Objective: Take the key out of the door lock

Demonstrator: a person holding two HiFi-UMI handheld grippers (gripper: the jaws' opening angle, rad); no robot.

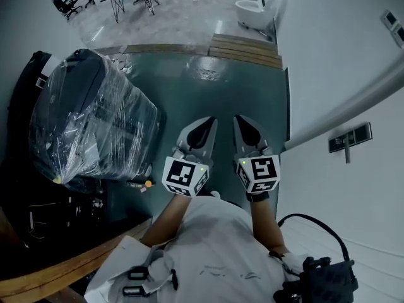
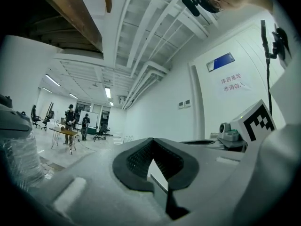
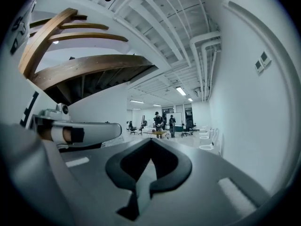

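Key and lock show in no view; judged small, stiff and light, it wants pinching by its flat head. Left gripper [image 1: 204, 127] and right gripper [image 1: 247, 125] sit side by side at six o'clock, jaws together, empty. White door [image 2: 226, 113] at three in left gripper view.
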